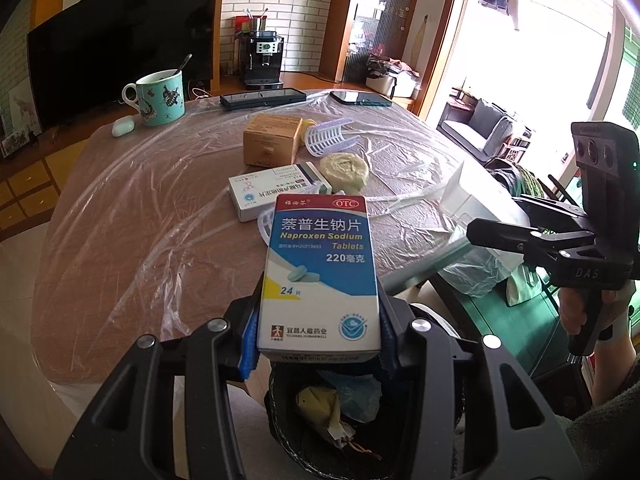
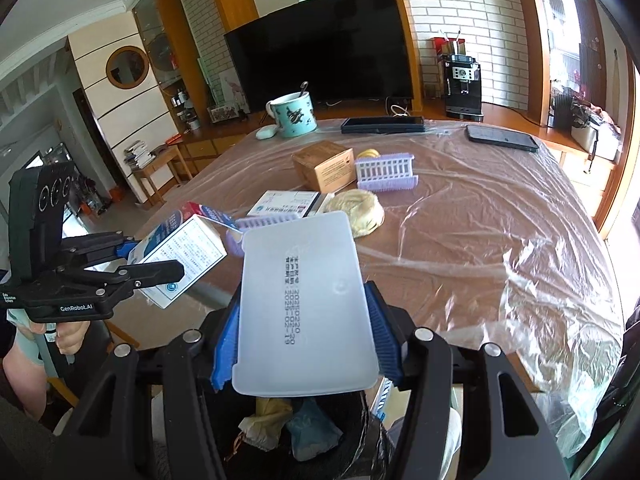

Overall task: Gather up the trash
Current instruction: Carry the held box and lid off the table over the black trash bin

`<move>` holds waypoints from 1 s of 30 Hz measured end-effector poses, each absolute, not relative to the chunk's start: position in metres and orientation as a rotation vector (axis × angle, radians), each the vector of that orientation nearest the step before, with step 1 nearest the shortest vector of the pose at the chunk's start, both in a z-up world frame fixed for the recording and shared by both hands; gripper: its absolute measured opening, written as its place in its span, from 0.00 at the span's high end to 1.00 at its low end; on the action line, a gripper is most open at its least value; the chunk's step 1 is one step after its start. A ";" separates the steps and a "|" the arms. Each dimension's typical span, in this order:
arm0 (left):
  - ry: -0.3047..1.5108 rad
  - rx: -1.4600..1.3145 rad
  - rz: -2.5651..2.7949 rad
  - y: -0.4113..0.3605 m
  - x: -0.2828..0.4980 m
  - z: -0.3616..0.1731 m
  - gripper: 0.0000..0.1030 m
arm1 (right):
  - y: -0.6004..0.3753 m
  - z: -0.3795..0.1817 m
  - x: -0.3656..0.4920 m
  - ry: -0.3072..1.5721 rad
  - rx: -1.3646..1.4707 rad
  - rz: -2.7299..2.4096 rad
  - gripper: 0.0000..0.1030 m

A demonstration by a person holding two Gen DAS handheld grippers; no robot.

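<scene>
Left wrist view, we are seeing our left gripper clamping the blue medicine box above the trash bin (already holding scraps), right wrist view, our right gripper pinching a translucent plastic tray, hanging past the table edge, over that bin.

table, plastic-covered: right half lay bare, open passage from 3 o'clock. centre crowded: brown box, lilac rack, white medicine box and tan roll sat close together around 12 o'clock. far edge blocked by mug, earbud case and two phones. bin stood open at 6 o'clock, part-filled, with both loaded grippers above its mouth.
</scene>
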State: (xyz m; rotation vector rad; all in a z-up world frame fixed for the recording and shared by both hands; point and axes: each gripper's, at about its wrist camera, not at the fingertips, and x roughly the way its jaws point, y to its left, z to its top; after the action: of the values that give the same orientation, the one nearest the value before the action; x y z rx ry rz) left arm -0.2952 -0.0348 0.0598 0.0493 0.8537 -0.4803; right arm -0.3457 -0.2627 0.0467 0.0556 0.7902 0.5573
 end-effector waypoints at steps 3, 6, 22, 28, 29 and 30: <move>0.857 0.052 -0.491 -0.037 -0.301 0.060 0.54 | -0.261 0.045 -0.352 0.796 0.049 0.567 0.46; 0.859 0.056 -0.502 -0.039 -0.306 0.060 0.54 | -0.259 0.044 -0.358 0.800 0.048 0.578 0.46; 0.900 0.105 -0.559 -0.051 -0.338 0.049 0.54 | -0.253 0.033 -0.386 0.835 0.017 0.613 0.46; 0.925 0.121 -0.575 -0.053 -0.347 0.042 0.54 | -0.252 0.028 -0.393 0.853 0.012 0.616 0.46; 0.929 0.123 -0.576 -0.053 -0.348 0.041 0.54 | -0.252 0.026 -0.395 0.859 0.011 0.616 0.46; 0.933 0.124 -0.578 -0.054 -0.349 0.040 0.54 | -0.252 0.024 -0.396 0.865 0.013 0.617 0.46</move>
State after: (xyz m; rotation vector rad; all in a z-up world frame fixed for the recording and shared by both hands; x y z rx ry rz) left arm -0.3494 -0.0537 0.0397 0.1242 0.9326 -0.5775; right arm -0.3962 -0.2516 0.0241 0.0126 0.8652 0.6165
